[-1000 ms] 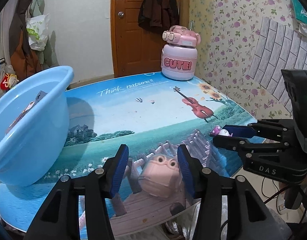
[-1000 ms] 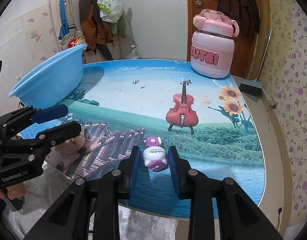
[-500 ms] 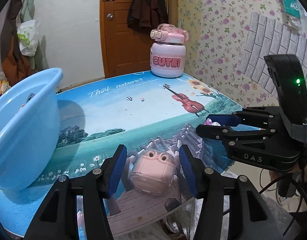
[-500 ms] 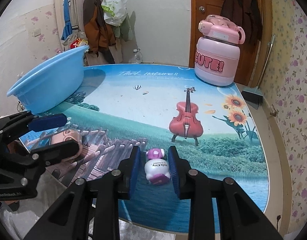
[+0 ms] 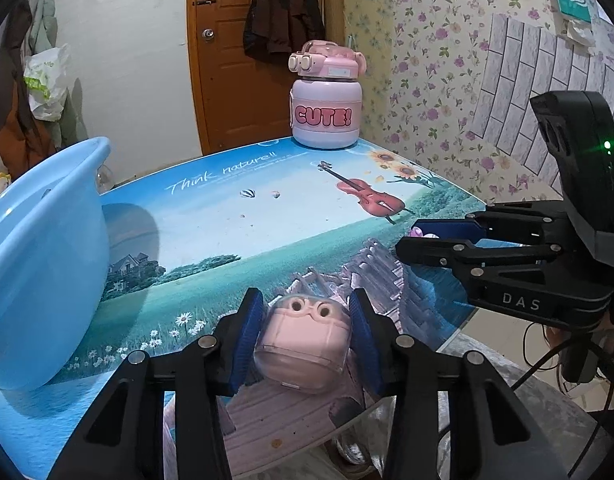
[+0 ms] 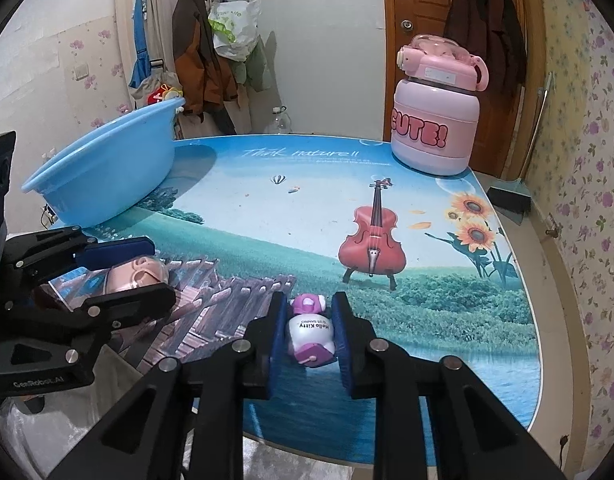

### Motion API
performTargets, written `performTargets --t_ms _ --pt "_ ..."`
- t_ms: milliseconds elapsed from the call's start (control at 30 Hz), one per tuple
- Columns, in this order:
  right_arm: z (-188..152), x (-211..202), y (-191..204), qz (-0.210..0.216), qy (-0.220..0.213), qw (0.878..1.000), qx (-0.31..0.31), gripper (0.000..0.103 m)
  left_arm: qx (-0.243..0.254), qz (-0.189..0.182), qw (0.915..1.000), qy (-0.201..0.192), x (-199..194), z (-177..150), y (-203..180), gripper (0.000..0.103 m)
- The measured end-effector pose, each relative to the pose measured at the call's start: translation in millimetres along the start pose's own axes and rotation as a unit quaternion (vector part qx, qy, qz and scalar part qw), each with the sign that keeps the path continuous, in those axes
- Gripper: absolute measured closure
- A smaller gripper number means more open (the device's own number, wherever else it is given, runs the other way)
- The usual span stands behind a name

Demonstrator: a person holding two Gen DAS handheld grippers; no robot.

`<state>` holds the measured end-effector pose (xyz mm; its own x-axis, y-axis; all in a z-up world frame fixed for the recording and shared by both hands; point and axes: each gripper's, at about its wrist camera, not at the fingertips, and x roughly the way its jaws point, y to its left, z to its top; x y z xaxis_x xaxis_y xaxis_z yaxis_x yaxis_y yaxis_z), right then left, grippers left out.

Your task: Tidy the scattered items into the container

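Note:
My left gripper (image 5: 305, 330) is shut on a pink case with two round eyes (image 5: 303, 342), near the table's front edge. It also shows in the right wrist view (image 6: 137, 274). My right gripper (image 6: 309, 330) is shut on a small white and purple Hello Kitty bottle (image 6: 310, 332) lying on the table. The light blue basin (image 5: 39, 256) stands at the left of the table; it shows in the right wrist view too (image 6: 107, 172).
A big pink "CUTE!" jug (image 6: 437, 120) stands at the table's far right corner. The table top (image 6: 307, 208) has a printed landscape picture. Coats and bags hang on the wall and door behind.
Both grippers closed in on their items: the left on the pink case, the right on the Hello Kitty bottle. Both views moved slightly; the items stay about where they were.

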<state>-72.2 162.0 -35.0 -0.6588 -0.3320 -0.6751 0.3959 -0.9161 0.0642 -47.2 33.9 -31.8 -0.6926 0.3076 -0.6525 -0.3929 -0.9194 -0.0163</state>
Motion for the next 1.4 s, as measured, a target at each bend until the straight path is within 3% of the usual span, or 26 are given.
performTargets --t_ms 1000,1400 --pt "16.3 -22.4 11.2 -0.020 -0.023 1.000 -0.003 0.079 -0.014 0.015 0.9988 -0.044 -29.7 5.0 12.3 0.065" --pt "13.8 -17.9 15.7 -0.016 -0.012 1.000 -0.002 0.079 -0.010 0.016 0.9989 -0.042 -28.4 2.9 13.1 0.067"
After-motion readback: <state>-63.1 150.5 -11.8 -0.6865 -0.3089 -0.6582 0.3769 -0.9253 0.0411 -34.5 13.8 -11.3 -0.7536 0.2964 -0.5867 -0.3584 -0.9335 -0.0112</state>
